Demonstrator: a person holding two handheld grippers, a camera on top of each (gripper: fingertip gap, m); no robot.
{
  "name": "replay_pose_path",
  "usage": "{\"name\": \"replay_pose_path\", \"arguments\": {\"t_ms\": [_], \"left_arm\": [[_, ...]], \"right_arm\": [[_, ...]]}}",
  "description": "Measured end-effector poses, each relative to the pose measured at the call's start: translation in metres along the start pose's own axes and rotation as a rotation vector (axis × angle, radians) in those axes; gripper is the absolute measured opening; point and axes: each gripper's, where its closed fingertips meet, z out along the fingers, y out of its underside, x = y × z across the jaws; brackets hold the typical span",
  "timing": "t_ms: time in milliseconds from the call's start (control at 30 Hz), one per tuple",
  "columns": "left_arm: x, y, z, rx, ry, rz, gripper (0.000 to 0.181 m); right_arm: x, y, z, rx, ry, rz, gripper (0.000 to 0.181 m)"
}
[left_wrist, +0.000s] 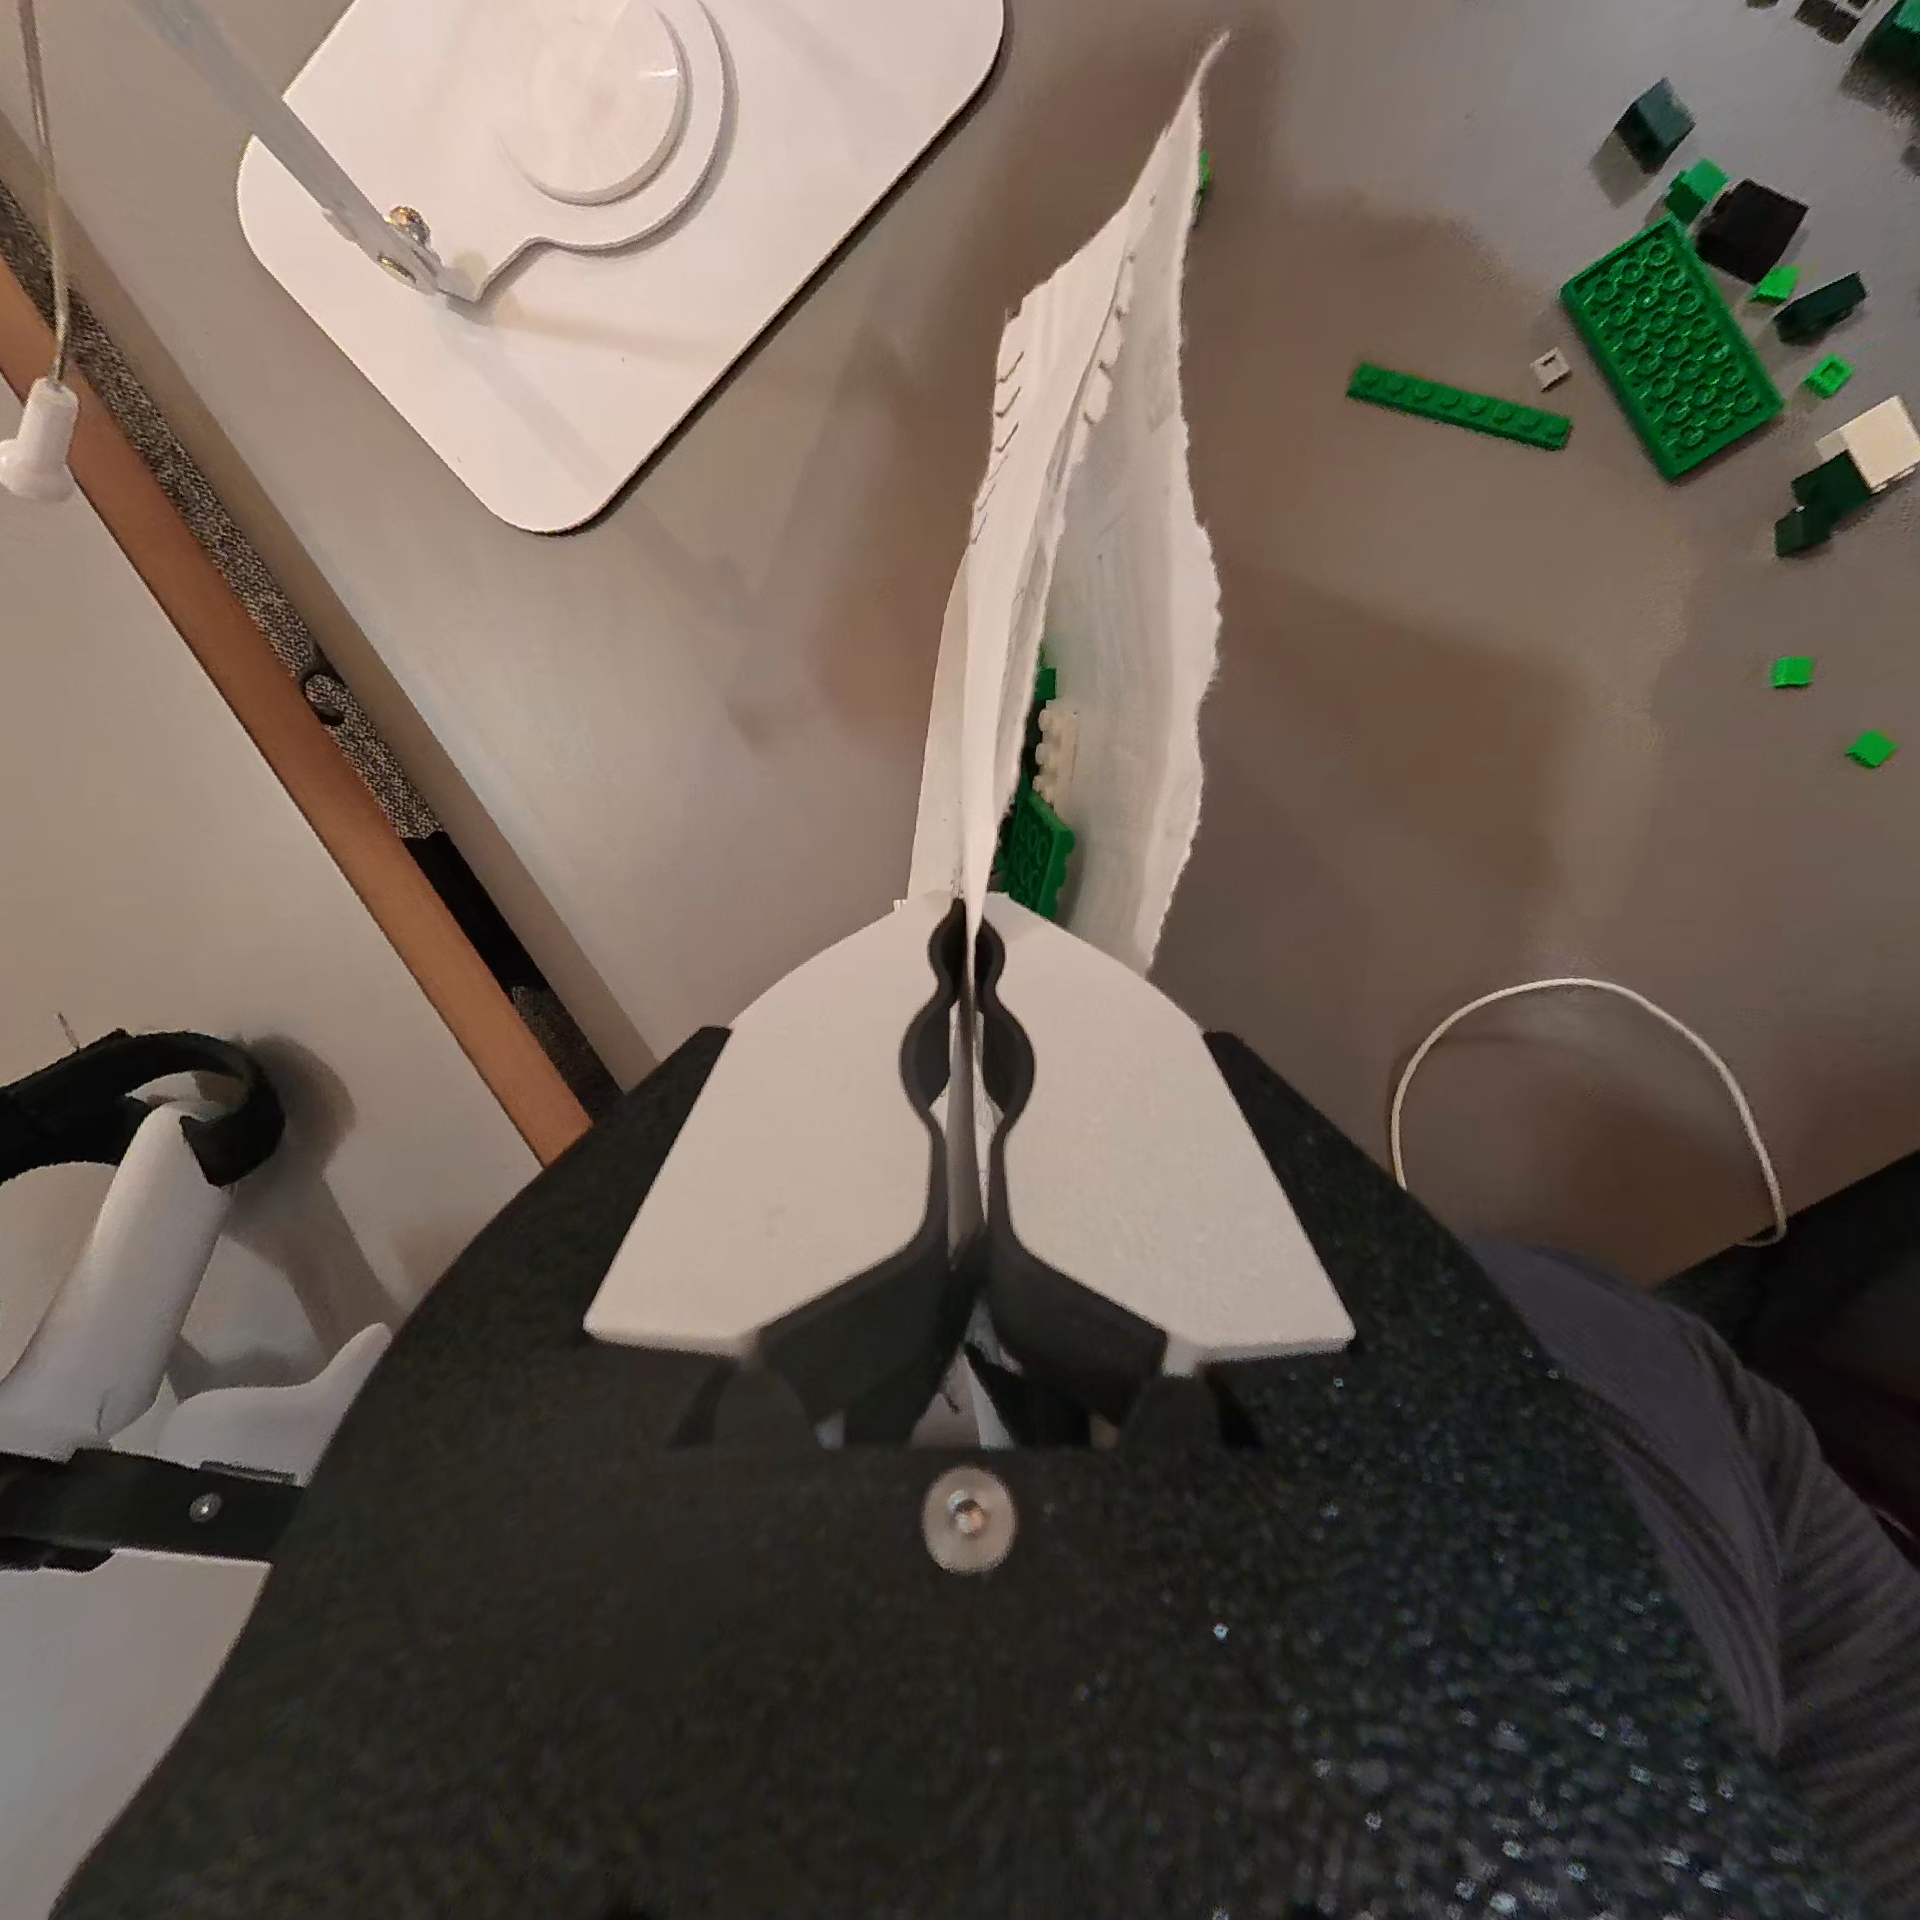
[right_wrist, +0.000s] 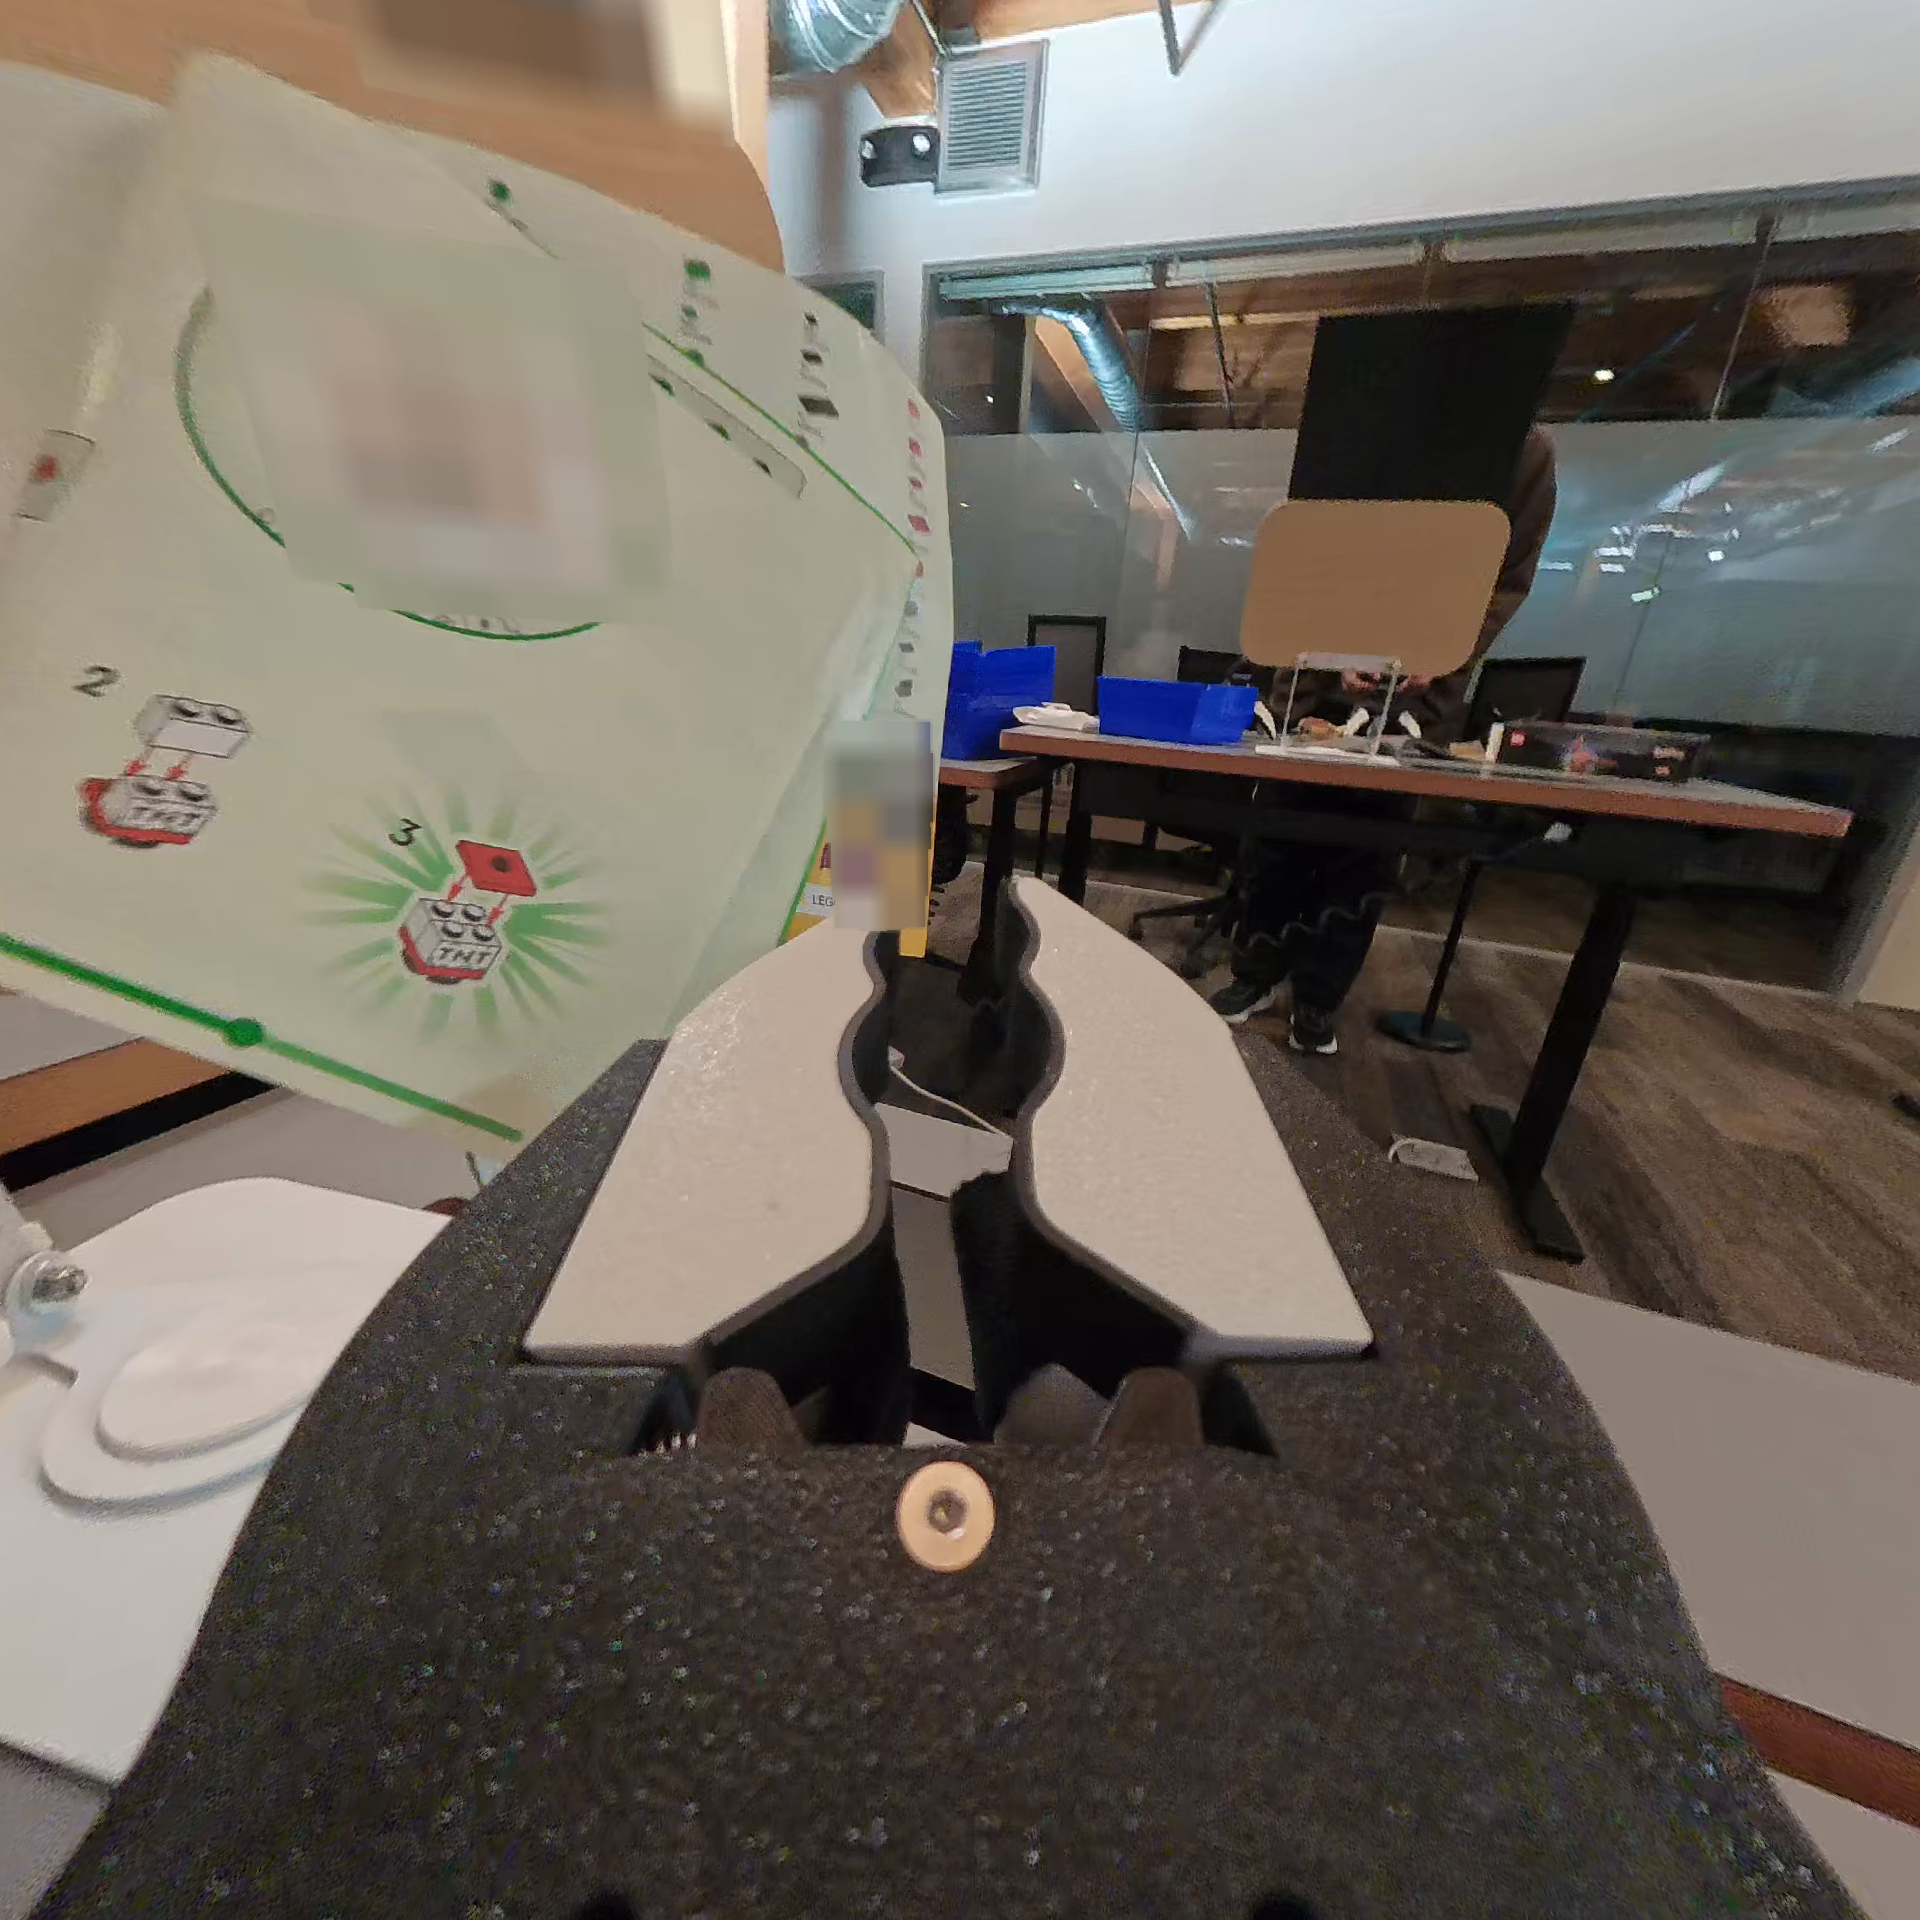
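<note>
My left gripper (left_wrist: 971, 925) is shut on the lower edge of white paper (left_wrist: 1091, 520) with ragged torn edges. It holds the paper edge-on above the grey table (left_wrist: 727, 623). Green and white bricks (left_wrist: 1034, 842) lie on the table under the paper. My right gripper (right_wrist: 951, 914) is open and empty, raised and pointing out across the room. A pale green printed sheet with brick-building pictures (right_wrist: 416, 727) hangs just left of its fingertips, apart from them.
Loose green bricks lie at the right of the table, with a wide green plate (left_wrist: 1673, 348) and a long thin one (left_wrist: 1455, 405). A white lamp base (left_wrist: 623, 229) stands at the back left. A white cable (left_wrist: 1579, 1039) loops near the edge. A far table holds blue bins (right_wrist: 1174, 712), with a person behind. My right fingertips sit around 40 centimeters from my left ones.
</note>
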Motion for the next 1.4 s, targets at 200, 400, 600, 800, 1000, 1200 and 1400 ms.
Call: {"name": "replay_pose_path", "arguments": {"t_ms": [200,400,600,800,1000,1200,1400], "left_arm": [[0.001,-0.002,0.002,-0.003,0.005,0.015,0.0],[0.011,-0.012,0.003,0.003,-0.003,0.123,0.0],[0.031,-0.023,0.001,-0.003,-0.023,0.266,0.0],[0.052,-0.024,-0.01,-0.007,-0.103,0.386,0.0],[0.079,-0.002,-0.007,-0.058,-0.112,0.489,0.0],[0.092,0.024,-0.02,-0.054,-0.188,0.434,0.0],[0.087,0.07,-0.063,-0.14,-0.368,0.258,0.0]], "right_arm": [[-0.012,-0.047,-0.079,0.045,-0.207,-0.116,0.018],[-0.051,-0.052,-0.19,-0.137,-0.561,-0.161,0.032],[-0.083,-0.033,-0.264,-0.281,-0.794,-0.153,0.046],[-0.111,-0.012,-0.292,-0.343,-0.874,-0.135,0.068],[-0.142,-0.012,-0.303,-0.302,-0.944,-0.147,0.08],[-0.16,-0.017,-0.307,-0.281,-0.989,-0.191,0.074],[-0.199,0.027,-0.288,-0.471,-1.145,-0.374,0.069]]}}
